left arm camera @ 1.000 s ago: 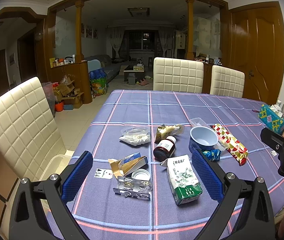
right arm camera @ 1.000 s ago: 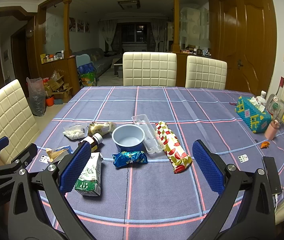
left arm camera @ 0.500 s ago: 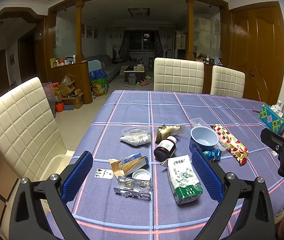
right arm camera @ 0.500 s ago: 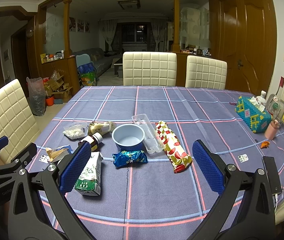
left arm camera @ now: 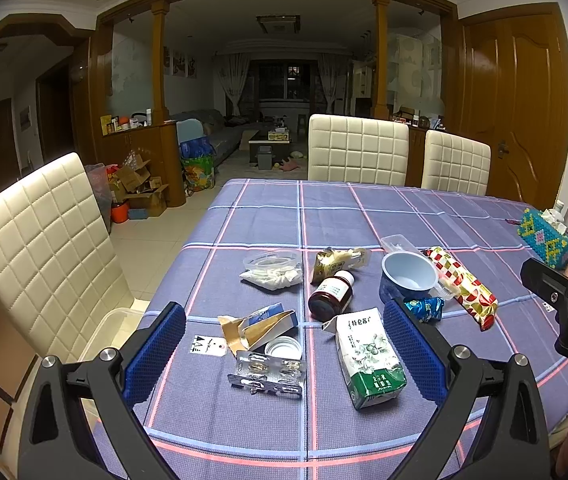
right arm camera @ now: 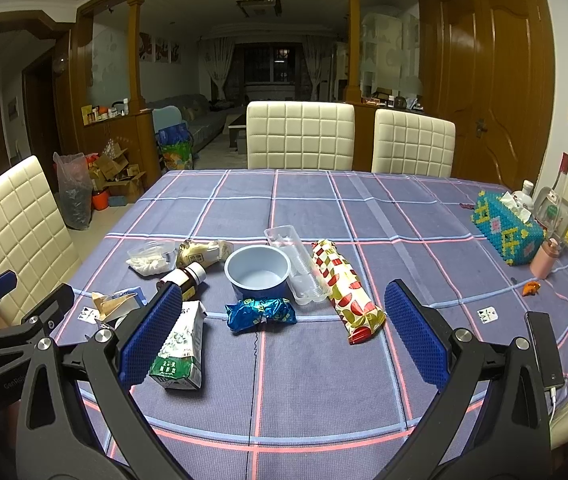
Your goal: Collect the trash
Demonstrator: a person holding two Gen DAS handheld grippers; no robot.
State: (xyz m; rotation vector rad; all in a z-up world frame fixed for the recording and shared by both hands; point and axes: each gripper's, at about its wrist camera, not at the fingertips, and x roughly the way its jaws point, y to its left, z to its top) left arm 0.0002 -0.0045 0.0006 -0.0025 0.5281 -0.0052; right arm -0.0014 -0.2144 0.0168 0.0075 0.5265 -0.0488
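Trash lies on the purple checked tablecloth (left arm camera: pixel 268 216): a green-white milk carton (left arm camera: pixel 367 362), a blister pack (left arm camera: pixel 270 372), a torn gold-blue box (left arm camera: pixel 258 326), a brown bottle (left arm camera: pixel 329 296), a blue bowl (left arm camera: pixel 405 278), a blue wrapper (right arm camera: pixel 262 313) and a red-gold snack pack (right arm camera: pixel 345 294). My left gripper (left arm camera: pixel 284 350) is open and empty, held above the near table edge over the blister pack. My right gripper (right arm camera: pixel 284 330) is open and empty, held above the blue wrapper.
A clear tray (right arm camera: pixel 297 266), a bag of white bits (right arm camera: pixel 150 260) and a beige wrapper (right arm camera: pixel 200 252) lie behind. A beaded tissue box (right arm camera: pixel 507 232), bottles and a phone (right arm camera: pixel 543 348) sit at the right. Cream chairs (right arm camera: pixel 299 134) surround the table.
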